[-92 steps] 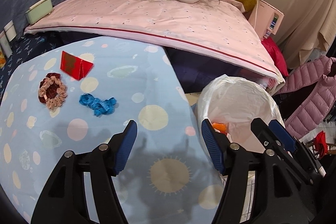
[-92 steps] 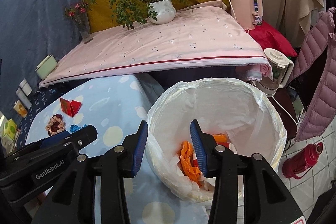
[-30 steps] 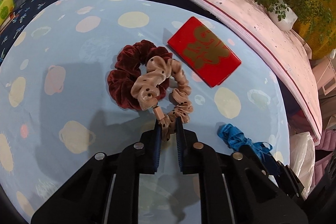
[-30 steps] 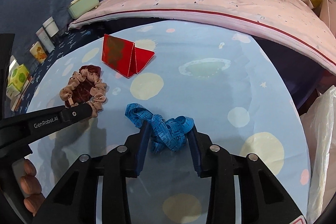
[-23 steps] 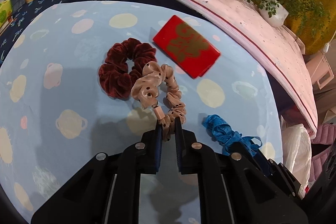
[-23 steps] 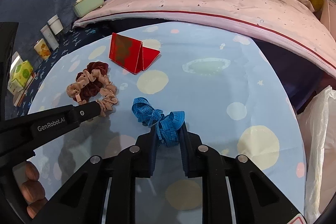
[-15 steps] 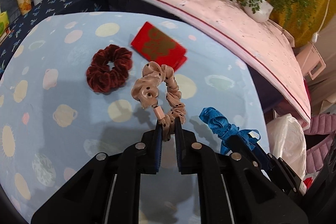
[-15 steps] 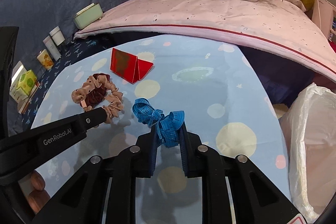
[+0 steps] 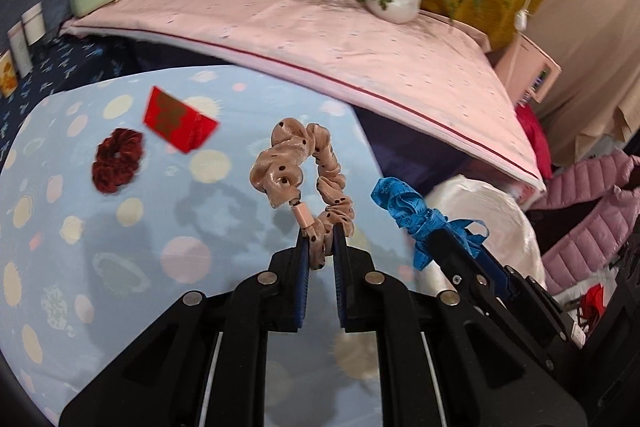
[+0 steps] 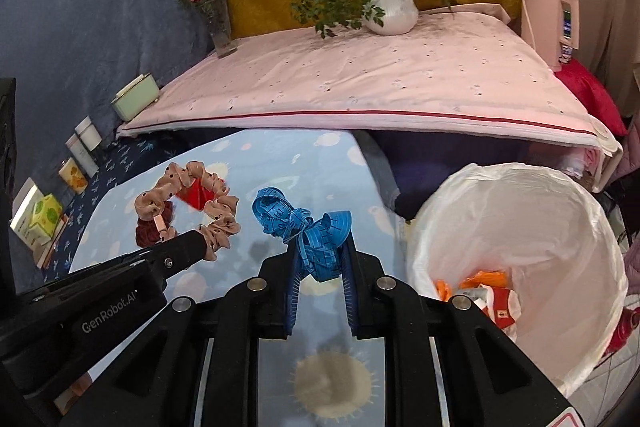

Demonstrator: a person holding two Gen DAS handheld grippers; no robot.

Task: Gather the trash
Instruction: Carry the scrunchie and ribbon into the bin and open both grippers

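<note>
Left wrist view first: nearest us, the left gripper [image 9: 320,247] is clamped on the lower loop of a beige dotted scrunchie [image 9: 302,171], which hangs clear above the table [image 9: 120,287] rather than lying on it. The part of the scrunchie between the pads is hidden from us. Just to its right, the right gripper [image 9: 444,239] reaches in, tilted, gripping a bunched blue tape measure [image 9: 416,211]; from this side we see only one of its fingers.

In the right wrist view we see that right gripper [image 10: 320,267] with its pads pressed on the tape measure [image 10: 302,223]; its jaws have just been closing on it. How much tape sits between the pads we cannot make out. Both grippers point downward at a slant, side by side over the table's right edge. At the lower left corner of that view something pale shows under the left gripper's body, too cut off to identify.

Farther on, a dark red scrunchie [image 9: 116,167] and a folded red card [image 9: 178,123] lie near the table's far left edge, blurred. In the right wrist view the beige scrunchie partly covers both.

Beside the table's right edge stands the white-lined bin [image 10: 560,211], with orange and red-and-white scraps [image 10: 484,291] at the bottom, partly hidden behind our right gripper's frame.
</note>
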